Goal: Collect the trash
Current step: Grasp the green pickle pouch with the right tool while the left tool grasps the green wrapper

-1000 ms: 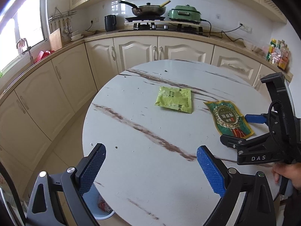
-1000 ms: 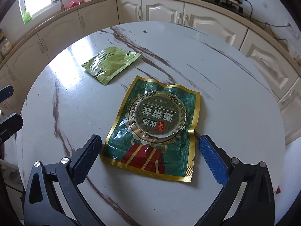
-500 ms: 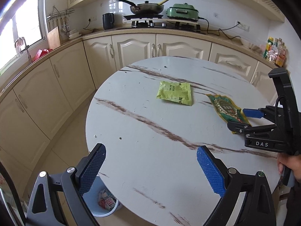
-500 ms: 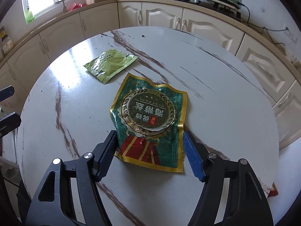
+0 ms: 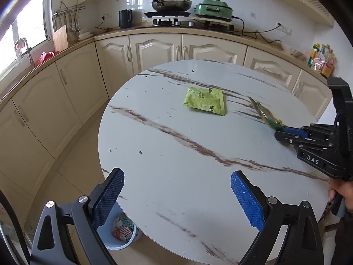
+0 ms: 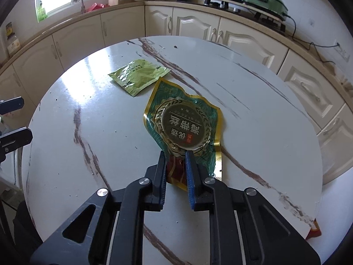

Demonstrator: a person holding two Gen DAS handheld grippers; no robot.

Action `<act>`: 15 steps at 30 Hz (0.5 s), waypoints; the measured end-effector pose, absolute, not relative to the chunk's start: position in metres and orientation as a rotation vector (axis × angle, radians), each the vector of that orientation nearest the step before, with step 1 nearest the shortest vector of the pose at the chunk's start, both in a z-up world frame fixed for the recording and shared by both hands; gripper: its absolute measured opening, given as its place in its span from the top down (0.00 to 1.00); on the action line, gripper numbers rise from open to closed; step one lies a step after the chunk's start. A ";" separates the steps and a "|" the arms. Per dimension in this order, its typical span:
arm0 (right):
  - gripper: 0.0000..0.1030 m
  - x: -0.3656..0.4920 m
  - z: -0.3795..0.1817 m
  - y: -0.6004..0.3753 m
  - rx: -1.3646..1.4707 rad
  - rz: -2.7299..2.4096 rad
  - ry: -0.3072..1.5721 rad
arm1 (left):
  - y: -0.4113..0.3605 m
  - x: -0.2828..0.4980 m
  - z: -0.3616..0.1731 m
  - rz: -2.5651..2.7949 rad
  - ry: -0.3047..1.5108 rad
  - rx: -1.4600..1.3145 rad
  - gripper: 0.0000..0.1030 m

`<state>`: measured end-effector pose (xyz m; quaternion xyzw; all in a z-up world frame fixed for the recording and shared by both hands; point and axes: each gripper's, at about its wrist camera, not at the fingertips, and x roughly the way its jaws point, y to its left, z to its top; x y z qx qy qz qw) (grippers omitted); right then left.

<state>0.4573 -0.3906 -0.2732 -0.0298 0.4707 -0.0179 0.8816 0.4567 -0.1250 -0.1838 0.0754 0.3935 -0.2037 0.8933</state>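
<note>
Marbled white, the round surface (image 6: 110,132) carries two wrappers. A dark green, gold-edged packet (image 6: 185,123) is pinched at its near end between the closing jaws of the right hand-held gripper (image 6: 175,170), its lower part crumpled between the blue pads, the rest lying towards the surface's middle. A light green packet (image 6: 139,76) is seen flat just beyond it, nearer the far edge, their corners close together. The left hand-held gripper (image 5: 176,190) is held wide open above the near edge, nothing between its pads. A blue bin (image 5: 119,234) with scraps inside is seen on the floor below that edge.
</note>
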 end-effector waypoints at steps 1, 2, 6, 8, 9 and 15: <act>0.88 0.456 -0.272 -0.393 -0.049 -0.033 0.970 | -0.126 0.458 -0.184 -0.422 0.818 0.159 0.08; 0.92 0.453 -0.269 -0.395 -0.035 -0.023 0.949 | -0.127 0.460 -0.184 -0.423 0.817 0.163 0.08; 0.95 0.449 -0.256 -0.412 0.046 0.007 0.900 | -0.139 0.469 -0.183 -0.438 0.818 0.172 0.08; 0.96 0.449 -0.252 -0.419 0.070 0.014 0.888 | -0.147 0.480 -0.184 -0.442 0.830 0.180 0.08; 0.96 0.450 -0.250 -0.422 0.078 0.016 0.875 | -0.152 0.487 -0.183 -0.434 0.831 0.191 0.08; 0.96 0.467 -0.249 -0.439 0.147 0.052 0.845 | -0.194 0.536 -0.188 -0.454 0.853 0.251 0.07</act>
